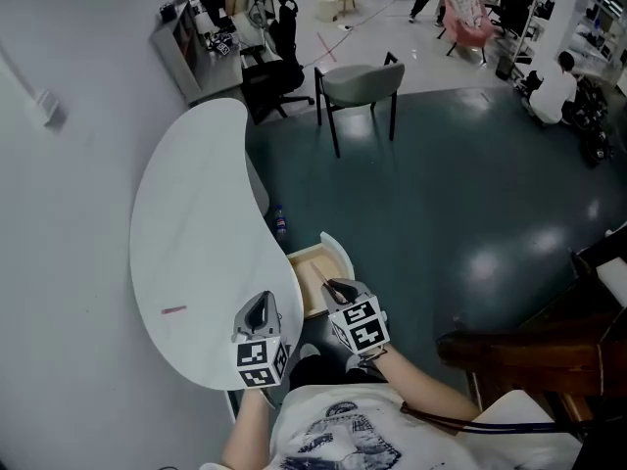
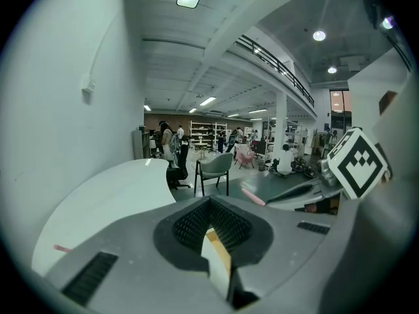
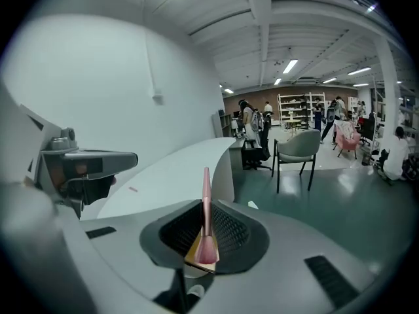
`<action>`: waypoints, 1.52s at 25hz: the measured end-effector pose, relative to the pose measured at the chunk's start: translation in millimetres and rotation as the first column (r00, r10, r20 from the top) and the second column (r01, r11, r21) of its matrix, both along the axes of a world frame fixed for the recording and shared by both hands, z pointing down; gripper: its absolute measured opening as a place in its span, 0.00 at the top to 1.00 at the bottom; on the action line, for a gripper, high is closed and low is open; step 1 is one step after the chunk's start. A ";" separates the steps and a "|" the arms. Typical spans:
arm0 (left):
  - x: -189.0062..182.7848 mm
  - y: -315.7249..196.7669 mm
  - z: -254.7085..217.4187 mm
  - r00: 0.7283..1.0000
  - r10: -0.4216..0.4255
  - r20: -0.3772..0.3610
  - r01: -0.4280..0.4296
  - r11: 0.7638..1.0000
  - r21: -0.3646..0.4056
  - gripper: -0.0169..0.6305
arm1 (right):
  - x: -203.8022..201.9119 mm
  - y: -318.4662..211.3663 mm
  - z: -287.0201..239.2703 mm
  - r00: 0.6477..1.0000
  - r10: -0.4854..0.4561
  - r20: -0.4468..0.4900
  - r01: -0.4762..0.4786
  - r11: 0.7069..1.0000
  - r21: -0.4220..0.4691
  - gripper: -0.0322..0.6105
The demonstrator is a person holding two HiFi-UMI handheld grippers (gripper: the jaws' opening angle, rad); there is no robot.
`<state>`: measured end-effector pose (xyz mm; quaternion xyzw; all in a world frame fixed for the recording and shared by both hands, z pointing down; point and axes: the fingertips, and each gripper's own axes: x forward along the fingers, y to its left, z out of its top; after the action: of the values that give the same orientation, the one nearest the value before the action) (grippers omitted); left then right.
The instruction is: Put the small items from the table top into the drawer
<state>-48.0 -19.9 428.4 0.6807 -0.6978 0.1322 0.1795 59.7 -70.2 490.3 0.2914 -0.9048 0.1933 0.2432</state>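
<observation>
Right claw holds a pink stick over the open drawer

The right claw (image 1: 339, 288) is closed narrowly on a thin pink stick (image 3: 206, 205), which points forward from its pads above the wood-lined drawer (image 1: 312, 259) at the edge of the white worktop (image 1: 196, 213). The left claw (image 2: 209, 205) has its jaws together with nothing between them, just beside the drawer. A second small pink item (image 1: 173, 310) lies on the worktop, well apart.
</observation>
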 end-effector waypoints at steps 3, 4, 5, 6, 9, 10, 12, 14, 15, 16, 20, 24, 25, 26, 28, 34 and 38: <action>-7.4 -10.5 7.0 1.000 0.015 -0.010 -0.016 1.000 -0.019 0.94 | -1.9 -9.0 11.6 0.999 0.039 -0.003 -0.039 0.999 -0.033 0.86; -9.5 -14.7 10.8 1.000 0.021 -0.018 -0.022 0.999 -0.026 0.94 | -2.6 -12.1 15.8 0.999 0.049 -0.008 -0.050 0.998 -0.042 0.86; -11.8 -20.2 15.5 0.999 0.027 -0.027 -0.028 0.999 -0.034 0.94 | -4.0 -15.8 20.1 0.998 0.057 -0.017 -0.058 0.997 -0.050 0.86; -14.4 -27.0 20.6 0.999 0.034 -0.035 -0.036 0.998 -0.042 0.94 | -6.1 -20.4 24.4 0.998 0.064 -0.027 -0.065 0.996 -0.055 0.86; -23.2 -52.3 37.1 0.997 0.060 -0.052 -0.063 0.996 -0.061 0.94 | -14.5 -37.3 39.9 0.995 0.082 -0.057 -0.086 0.994 -0.068 0.86; -25.3 -60.2 42.6 0.996 0.070 -0.056 -0.073 0.995 -0.065 0.94 | -17.0 -42.3 46.5 0.994 0.089 -0.067 -0.094 0.993 -0.073 0.86; -28.1 -72.5 53.5 0.994 0.088 -0.065 -0.093 0.993 -0.074 0.94 | -21.3 -50.5 59.3 0.991 0.101 -0.083 -0.108 0.991 -0.084 0.86; -30.3 -81.3 65.2 0.992 0.106 -0.073 -0.112 0.990 -0.084 0.94 | -25.2 -56.8 69.3 0.989 0.115 -0.094 -0.124 0.988 -0.094 0.86; -31.0 -85.1 71.0 0.991 0.115 -0.075 -0.122 0.989 -0.090 0.94 | -26.9 -59.4 73.1 0.988 0.121 -0.096 -0.131 0.987 -0.098 0.86; -31.1 -88.6 76.2 0.989 0.124 -0.075 -0.131 0.987 -0.095 0.94 | -27.9 -61.5 76.6 0.987 0.127 -0.099 -0.137 0.985 -0.103 0.86; -31.0 -97.8 93.8 0.985 0.150 -0.088 -0.159 0.982 -0.107 0.94 | -29.4 -65.5 92.7 0.983 0.142 -0.118 -0.156 0.981 -0.119 0.86; -35.4 -104.6 106.3 0.982 0.159 -0.103 -0.171 0.979 -0.111 0.94 | -30.2 -68.1 107.9 0.978 0.151 -0.144 -0.171 0.977 -0.131 0.86; -36.3 -106.3 109.5 0.981 0.162 -0.106 -0.173 0.979 -0.110 0.94 | -30.2 -68.8 112.9 0.976 0.154 -0.151 -0.174 0.975 -0.135 0.86; -36.9 -108.3 112.8 0.980 0.165 -0.109 -0.176 0.978 -0.110 0.94 | -30.2 -69.8 118.2 0.975 0.156 -0.158 -0.179 0.974 -0.141 0.86; -37.4 -111.4 118.8 0.979 0.170 -0.113 -0.183 0.977 -0.110 0.94 | -30.5 -71.4 129.6 0.972 0.166 -0.168 -0.193 0.968 -0.158 0.86; -37.4 -123.2 140.0 0.975 0.194 -0.105 -0.205 0.974 -0.099 0.94 | -35.8 -82.9 172.1 0.963 0.202 -0.179 -0.234 0.955 -0.181 0.86; -39.0 -130.0 157.8 0.973 0.210 -0.091 -0.220 0.968 -0.118 0.94 | -44.2 -85.9 201.7 0.960 0.216 -0.178 -0.253 0.941 -0.223 0.86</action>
<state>-87.0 -149.9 586.3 0.7442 -0.6023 0.1686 0.2344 15.4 -156.2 691.9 0.3791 -0.8119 0.3077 0.3202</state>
